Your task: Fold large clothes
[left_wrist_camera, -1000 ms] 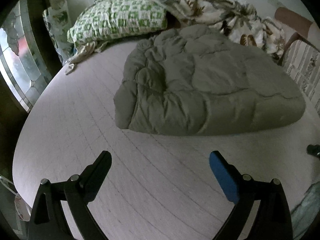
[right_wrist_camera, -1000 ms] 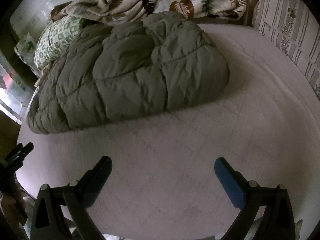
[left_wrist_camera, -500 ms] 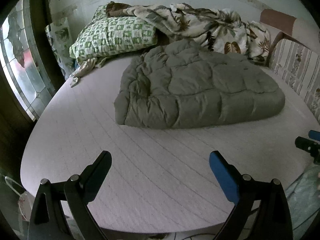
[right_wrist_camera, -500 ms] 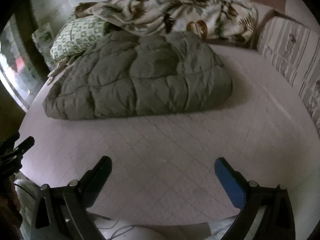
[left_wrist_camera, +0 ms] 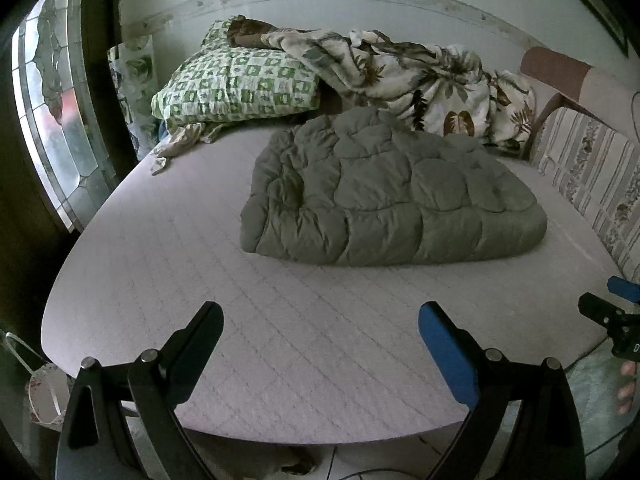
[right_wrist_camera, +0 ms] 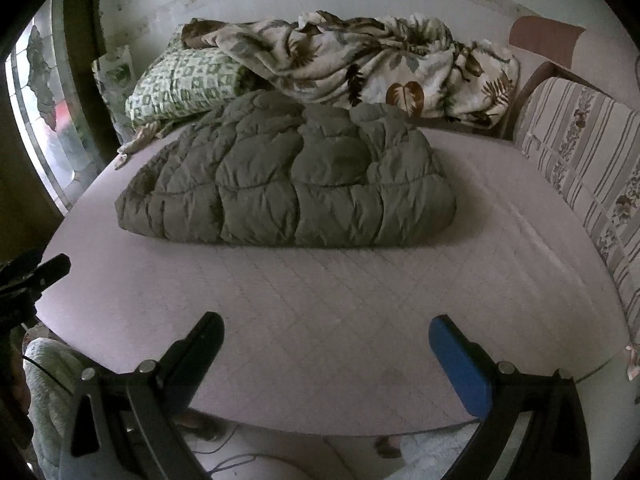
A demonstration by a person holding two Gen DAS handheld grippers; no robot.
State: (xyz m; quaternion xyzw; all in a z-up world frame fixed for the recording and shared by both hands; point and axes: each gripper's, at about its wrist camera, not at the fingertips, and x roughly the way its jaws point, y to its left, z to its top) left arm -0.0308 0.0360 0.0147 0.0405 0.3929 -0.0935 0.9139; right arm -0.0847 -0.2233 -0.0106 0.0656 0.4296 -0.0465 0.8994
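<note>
Left gripper [left_wrist_camera: 320,340] and right gripper [right_wrist_camera: 326,344] both gape wide, empty, pointing toward 12 o'clock, level with each other.

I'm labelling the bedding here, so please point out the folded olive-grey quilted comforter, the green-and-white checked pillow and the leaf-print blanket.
Folded olive-grey quilted comforter [left_wrist_camera: 392,204], left wrist view, middle of its top.
Green-and-white checked pillow [left_wrist_camera: 236,84], left wrist view, centre of its face.
Leaf-print blanket [right_wrist_camera: 360,60], right wrist view, middle of the crumpled heap.
</note>
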